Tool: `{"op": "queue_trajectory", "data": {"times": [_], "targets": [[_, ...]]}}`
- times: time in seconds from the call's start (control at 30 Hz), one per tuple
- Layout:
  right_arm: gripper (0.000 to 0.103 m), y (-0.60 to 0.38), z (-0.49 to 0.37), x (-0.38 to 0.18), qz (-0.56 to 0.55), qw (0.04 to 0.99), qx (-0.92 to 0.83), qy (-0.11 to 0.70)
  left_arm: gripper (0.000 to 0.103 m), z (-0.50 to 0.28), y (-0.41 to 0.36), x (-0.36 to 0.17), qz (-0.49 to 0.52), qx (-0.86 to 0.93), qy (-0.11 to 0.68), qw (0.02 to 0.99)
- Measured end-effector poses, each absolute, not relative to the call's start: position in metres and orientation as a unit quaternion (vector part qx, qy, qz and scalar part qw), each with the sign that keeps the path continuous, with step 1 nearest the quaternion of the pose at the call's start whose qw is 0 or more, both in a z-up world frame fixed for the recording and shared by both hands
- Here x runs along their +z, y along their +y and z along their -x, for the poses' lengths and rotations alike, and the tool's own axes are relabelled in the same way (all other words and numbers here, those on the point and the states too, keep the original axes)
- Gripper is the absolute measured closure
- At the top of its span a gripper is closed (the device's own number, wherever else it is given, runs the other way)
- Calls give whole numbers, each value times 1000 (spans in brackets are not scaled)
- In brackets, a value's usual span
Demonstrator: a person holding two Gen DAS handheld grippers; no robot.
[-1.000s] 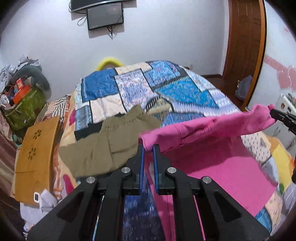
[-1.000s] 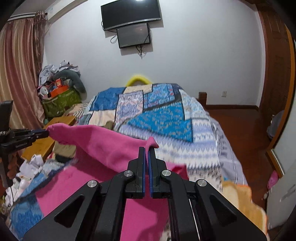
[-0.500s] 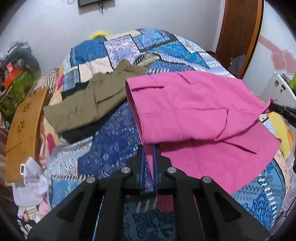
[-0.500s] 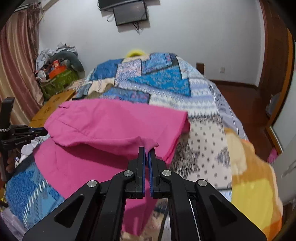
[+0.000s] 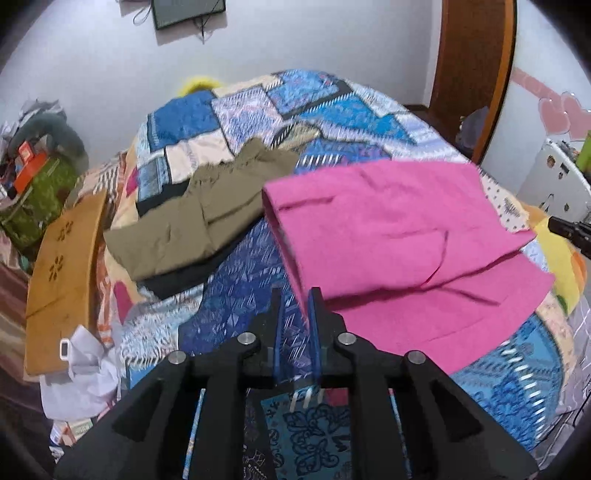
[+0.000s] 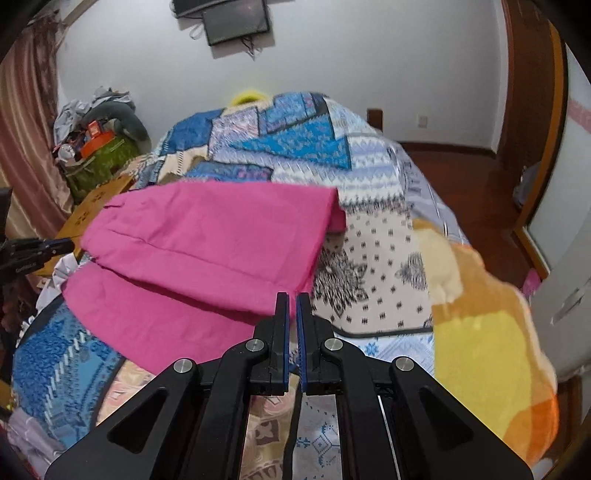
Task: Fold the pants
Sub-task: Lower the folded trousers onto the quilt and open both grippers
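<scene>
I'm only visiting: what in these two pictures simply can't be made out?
1. Right wrist view: whether the right gripper pinches the pink pants; its own fingertips cover the hem there.
2. Left wrist view: the dark garment, mostly covered by the olive garment.
3. Both views: the pants' lower layer, hidden under the folded-over top layer.
4. Right wrist view: the wall screen, cut off by the top edge.
</scene>
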State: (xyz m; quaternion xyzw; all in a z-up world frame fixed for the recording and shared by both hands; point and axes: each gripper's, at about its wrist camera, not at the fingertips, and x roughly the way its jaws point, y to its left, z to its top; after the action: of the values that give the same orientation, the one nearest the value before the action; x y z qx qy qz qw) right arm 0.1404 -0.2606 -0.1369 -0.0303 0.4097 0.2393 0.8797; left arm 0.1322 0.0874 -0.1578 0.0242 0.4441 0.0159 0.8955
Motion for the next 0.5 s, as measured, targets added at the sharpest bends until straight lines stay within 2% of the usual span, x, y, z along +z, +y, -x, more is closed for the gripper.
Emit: {"op": "queue_trajectory", "data": {"times": [0.03, 0.1, 0.13, 0.17, 0.23, 0.27, 0.33, 0.5], "targets": [[94, -257, -140, -133, 34, 880, 245, 406, 80, -133, 84, -151, -25, 11, 438, 898], [76, -248, -138, -126, 42, 877, 260, 402, 65, -135, 79, -143, -26, 5, 430, 902], [58, -242, -138, -124, 47, 875, 268, 400, 52, -136, 77, -140, -27, 2, 426, 904], [44, -236, -136, -122, 52, 874, 276, 397, 41, -137, 72, -137, -28, -2, 420, 907], [37, -222, -134, -121, 66, 870, 294, 390, 30, -138, 65, -133, -31, -9, 414, 909], [36, -212, -134, -123, 75, 865, 307, 391, 22, -140, 61, -132, -33, -15, 414, 910], [35, -197, -134, -127, 87, 854, 327, 396, 15, -142, 54, -133, -39, -24, 416, 908], [35, -165, -142, -151, 126, 828, 354, 416, 14, -151, 36, -146, -58, -40, 437, 897]]}}
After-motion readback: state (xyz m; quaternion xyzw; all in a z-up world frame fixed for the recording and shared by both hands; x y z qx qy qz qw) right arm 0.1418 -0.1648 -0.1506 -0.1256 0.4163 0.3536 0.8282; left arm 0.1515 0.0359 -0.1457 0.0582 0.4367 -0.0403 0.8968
